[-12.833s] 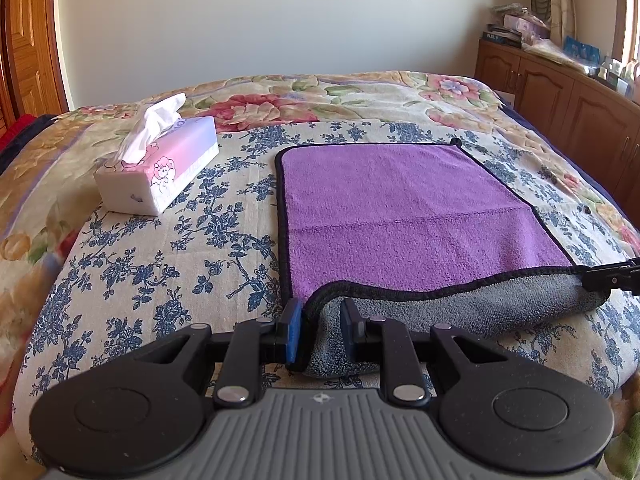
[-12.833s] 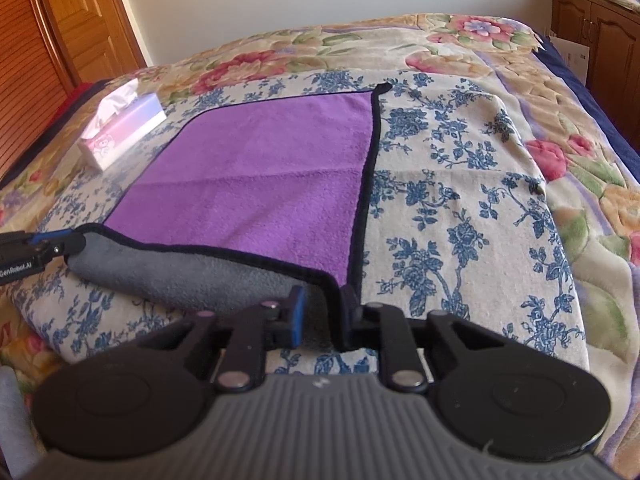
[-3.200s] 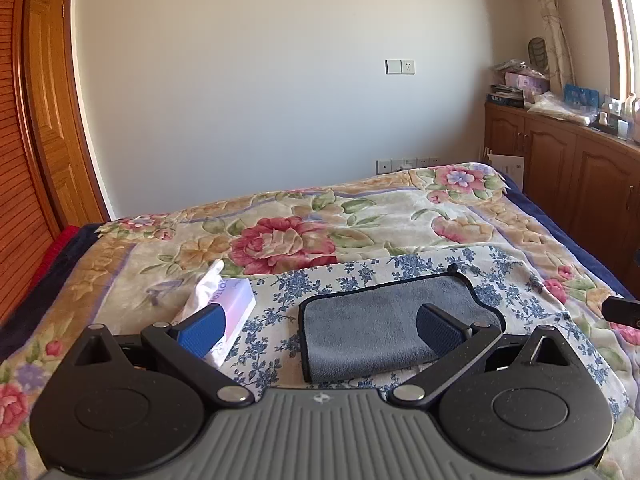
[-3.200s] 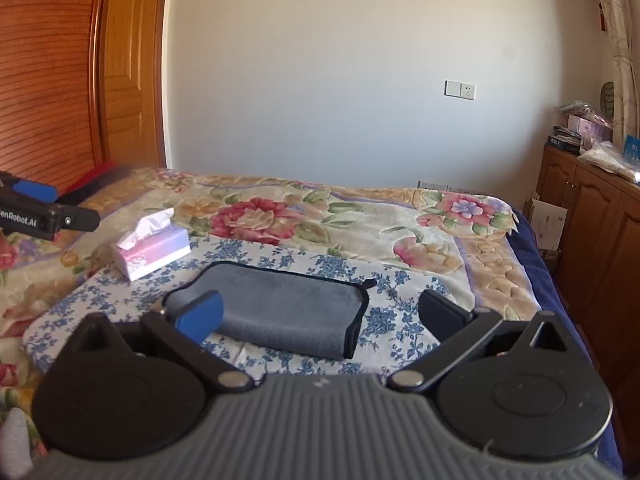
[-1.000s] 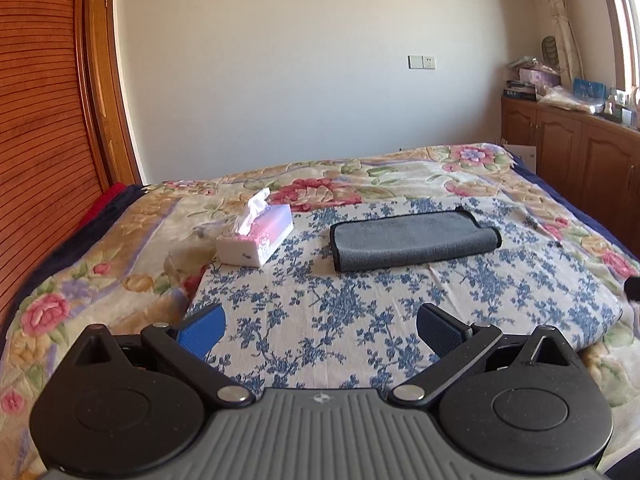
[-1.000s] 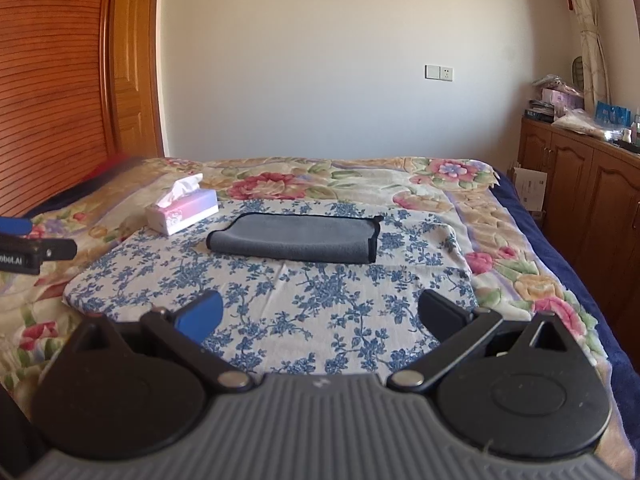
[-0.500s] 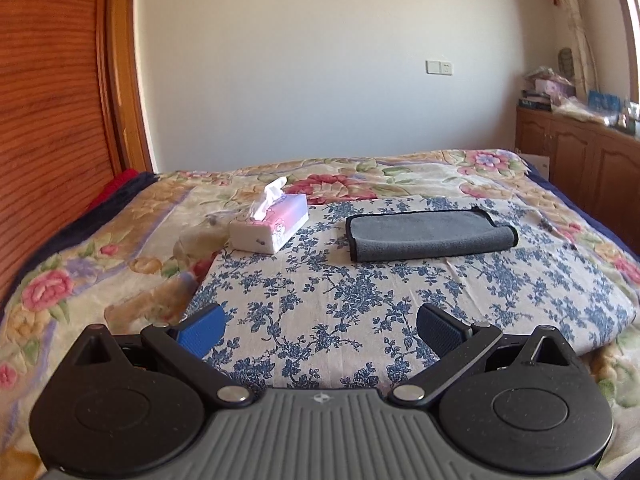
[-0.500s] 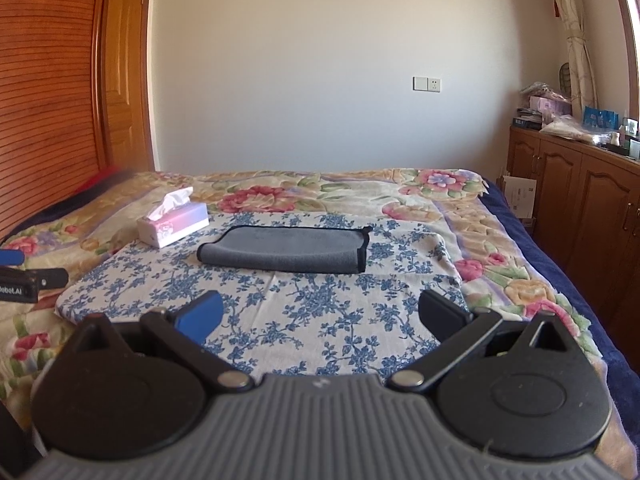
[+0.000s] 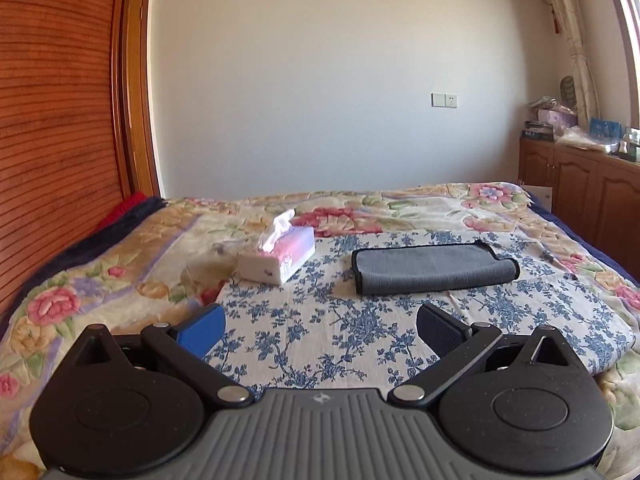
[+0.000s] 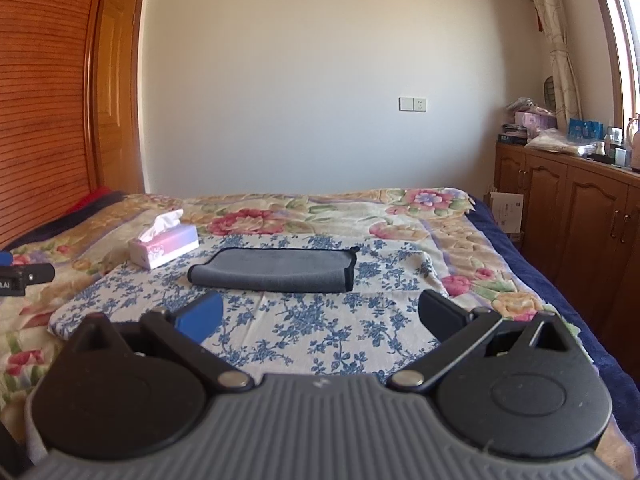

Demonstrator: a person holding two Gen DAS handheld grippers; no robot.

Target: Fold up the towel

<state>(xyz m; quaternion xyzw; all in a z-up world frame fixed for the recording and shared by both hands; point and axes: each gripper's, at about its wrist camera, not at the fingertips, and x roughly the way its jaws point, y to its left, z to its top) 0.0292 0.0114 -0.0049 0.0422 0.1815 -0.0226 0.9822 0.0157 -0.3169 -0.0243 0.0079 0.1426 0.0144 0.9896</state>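
Observation:
The towel [image 9: 434, 269] lies folded into a narrow grey strip with black trim on the blue-flowered cloth on the bed; it also shows in the right wrist view [image 10: 276, 270]. My left gripper [image 9: 320, 326] is open and empty, held well back from the towel near the bed's front edge. My right gripper [image 10: 318, 316] is open and empty, also well back from the towel. The tip of the left gripper [image 10: 28, 276] shows at the left edge of the right wrist view.
A pink and white tissue box [image 9: 280, 258] stands left of the towel, also seen in the right wrist view [image 10: 164, 246]. Wooden cabinets [image 10: 568, 216] with clutter on top line the right wall. A wooden wardrobe [image 9: 52, 140] stands at the left.
Both grippers have drawn back a little further from the bed and sit lower. The towel lies still, folded as before. Both stay open.

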